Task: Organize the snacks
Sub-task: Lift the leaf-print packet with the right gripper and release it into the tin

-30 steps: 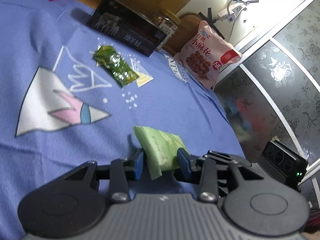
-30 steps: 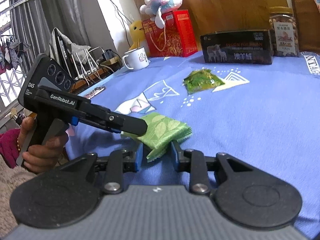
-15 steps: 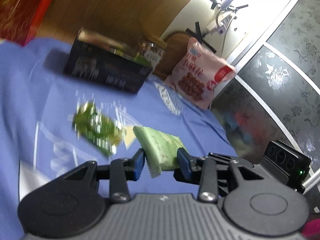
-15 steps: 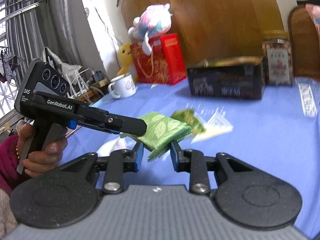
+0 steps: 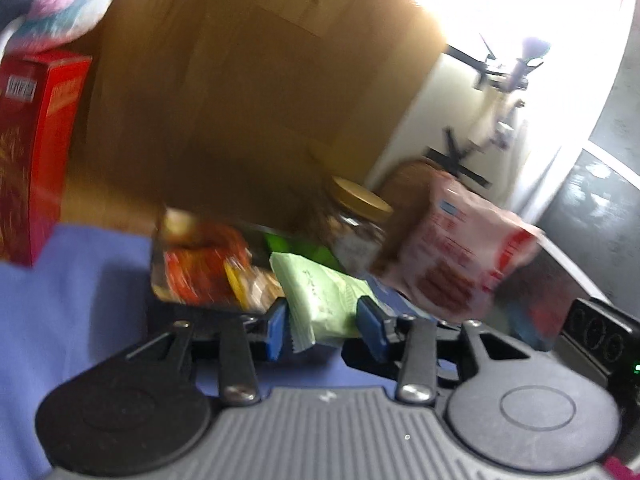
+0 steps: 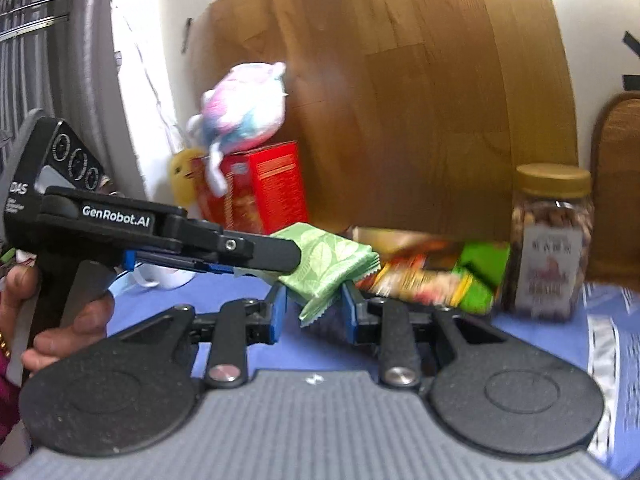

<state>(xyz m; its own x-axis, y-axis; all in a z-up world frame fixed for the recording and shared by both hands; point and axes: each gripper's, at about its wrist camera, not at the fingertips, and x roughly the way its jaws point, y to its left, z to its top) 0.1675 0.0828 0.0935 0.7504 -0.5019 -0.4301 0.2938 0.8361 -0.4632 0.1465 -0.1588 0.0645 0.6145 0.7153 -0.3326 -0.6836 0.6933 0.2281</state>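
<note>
A flat pale-green foil snack packet point(image 5: 320, 300) with leaf print and crimped edges hangs tilted above the blue cloth, gripped at both ends.

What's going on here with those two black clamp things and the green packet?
A person is sorting snacks with a hand-held gripper in each hand. Both the left gripper and the right gripper have the same light green snack packet between their fingers, held above the blue cloth; the left one's jaws are opening slightly. Just beyond are an open box of snacks, a nut jar and a pink bag.
</note>
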